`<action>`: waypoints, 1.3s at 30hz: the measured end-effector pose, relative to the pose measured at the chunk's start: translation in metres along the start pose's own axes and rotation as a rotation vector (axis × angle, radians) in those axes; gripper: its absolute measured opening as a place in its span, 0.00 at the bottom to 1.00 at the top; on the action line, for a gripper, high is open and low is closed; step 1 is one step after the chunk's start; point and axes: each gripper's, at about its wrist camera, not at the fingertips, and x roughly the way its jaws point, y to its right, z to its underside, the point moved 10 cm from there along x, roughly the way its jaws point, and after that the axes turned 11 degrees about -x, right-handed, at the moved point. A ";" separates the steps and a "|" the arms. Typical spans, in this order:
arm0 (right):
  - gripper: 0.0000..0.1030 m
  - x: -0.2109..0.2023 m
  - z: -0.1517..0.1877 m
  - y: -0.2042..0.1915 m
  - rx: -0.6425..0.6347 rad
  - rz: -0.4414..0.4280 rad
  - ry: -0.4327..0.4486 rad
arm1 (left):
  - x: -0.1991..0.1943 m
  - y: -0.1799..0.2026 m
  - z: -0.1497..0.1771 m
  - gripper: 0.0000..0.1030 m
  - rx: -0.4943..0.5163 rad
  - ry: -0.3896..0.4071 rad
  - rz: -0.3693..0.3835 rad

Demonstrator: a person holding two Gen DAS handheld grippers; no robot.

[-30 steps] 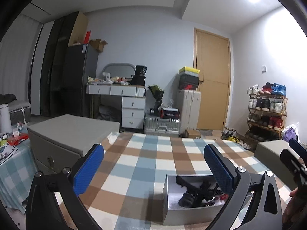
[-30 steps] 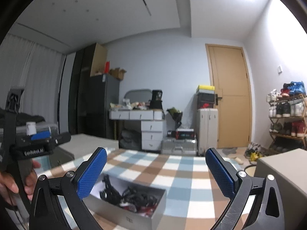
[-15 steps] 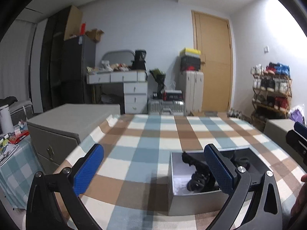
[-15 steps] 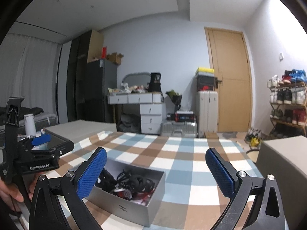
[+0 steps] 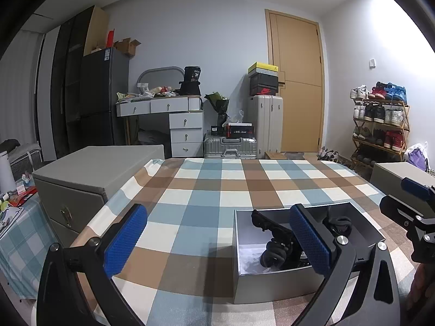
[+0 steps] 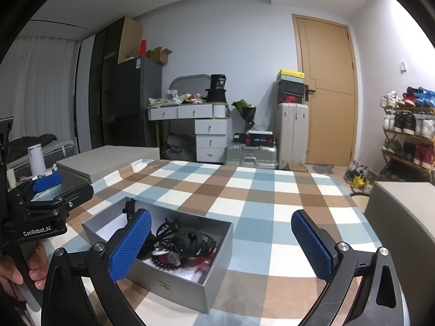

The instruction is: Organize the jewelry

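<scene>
Jewelry: tangled heap of black bands, dark bead strings and red pieces point(image 6: 185, 247), lying inside the box, bunched toward its right half; single items cannot be told apart.
Container: open grey rectangular cardboard box point(image 6: 174, 285), lidless, resting on the worktop near its front edge.
Worktop: blue, brown and white checked cloth point(image 5: 206, 190) covering the surface; no jewelry shows on the cloth outside the box.
Left hand-held gripper point(image 5: 217, 241): blue pads spread wide, nothing between them; right pad over the box's interior in its own view.
Right hand-held gripper point(image 6: 220, 244): blue pads spread wide, holding nothing; left pad over the box's near-left part.
Change over the last second: both cameras have tipped down and drawn nearer, so the box now looms larger and its contents are exposed to both views; pad spread is unchanged.
Meaning for the task: judged an approach toward the box, neither tool yet in contact with any piece.
Flanking objects: grey storage boxes point(image 5: 89, 174) at the worktop's sides.
</scene>
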 end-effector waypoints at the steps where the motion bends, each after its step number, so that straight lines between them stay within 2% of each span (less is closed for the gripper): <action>1: 1.00 0.000 0.000 0.000 -0.001 -0.001 0.002 | -0.001 0.000 0.000 0.99 0.000 0.001 0.000; 39: 1.00 0.003 -0.001 0.000 -0.002 -0.005 0.000 | 0.001 -0.001 -0.001 0.99 -0.002 0.000 -0.003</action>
